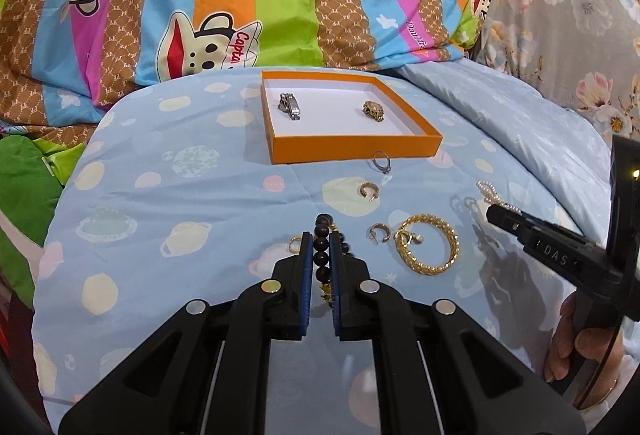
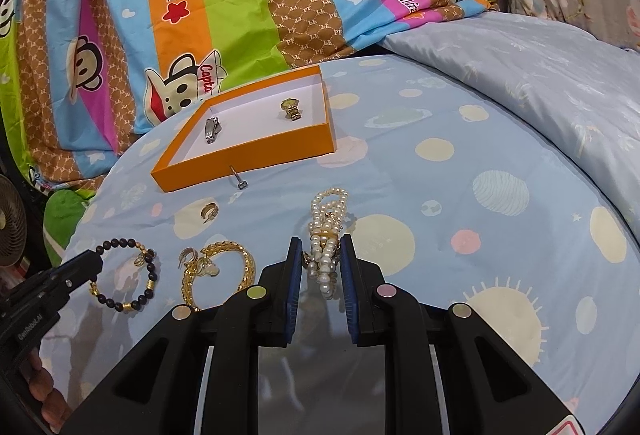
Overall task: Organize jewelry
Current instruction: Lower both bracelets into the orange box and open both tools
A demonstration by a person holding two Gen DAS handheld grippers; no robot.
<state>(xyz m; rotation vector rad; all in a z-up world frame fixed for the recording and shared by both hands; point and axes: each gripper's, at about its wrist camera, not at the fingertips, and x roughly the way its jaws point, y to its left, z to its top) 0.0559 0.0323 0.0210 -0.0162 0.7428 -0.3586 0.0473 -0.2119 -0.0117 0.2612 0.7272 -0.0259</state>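
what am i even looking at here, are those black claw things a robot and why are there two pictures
There is no robot. A person holds a hand-operated gripper in each hand, and each carries a wide-angle camera looking along its two fingers, hence two pictures of one bed.

In the left wrist view, the left gripper is shut on a dark bead bracelet. The right gripper and the hand holding it show at the edge.

In the right wrist view, the right gripper is shut on a pearl bracelet.

On the blue bedsheet lie a gold chain bracelet, small hoop earrings and a ring. An orange tray already holds a silver watch and a gold watch.
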